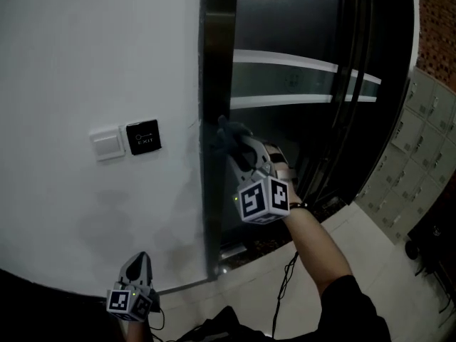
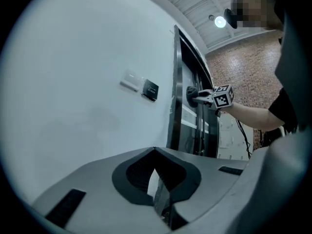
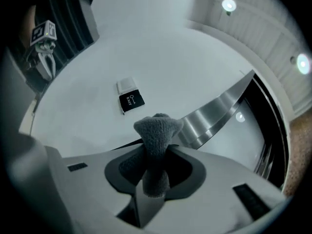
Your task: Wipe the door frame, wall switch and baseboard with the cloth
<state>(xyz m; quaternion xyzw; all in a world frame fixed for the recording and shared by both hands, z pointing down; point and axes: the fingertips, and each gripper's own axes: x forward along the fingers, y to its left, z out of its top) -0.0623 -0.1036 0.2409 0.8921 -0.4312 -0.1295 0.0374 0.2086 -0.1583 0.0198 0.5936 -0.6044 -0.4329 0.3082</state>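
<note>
1. In my right gripper view the 2 jaws are clamped on the cloth [image 3: 155,130], a dark grey fleecy bunch. It stands up between them and flares out above the tips.
2. From the head view, the right gripper [image 1: 241,150] is raised at about mid-height of the door frame [image 1: 216,84], a dark metal upright. The cloth sits at the frame's inner edge, on the door side. It looks to be touching, but I cannot confirm contact.
3. The marker cube [image 1: 265,199] on that gripper faces the head camera, with the forearm in a dark sleeve running down to the lower right.
4. The left gripper [image 1: 140,261] hangs low at the bottom left, near the foot of the white wall [image 1: 85,55] and well apart from the frame. In its own view the 2 jaws meet at the tips with nothing between them.
5. The wall switch [image 1: 107,145], a white plate, is on the wall left of the frame. A black exit button [image 1: 143,137] sits just beside it on the frame side. Neither gripper is near them.
6. Right of the frame is a dark glass door [image 1: 299,84] crossed by 2 pale bands.
7. Light floor tiles [image 1: 370,255] lie below it, and the left gripper view shows a brick wall [image 2: 243,67] further back under a round ceiling lamp [image 2: 220,21].
</note>
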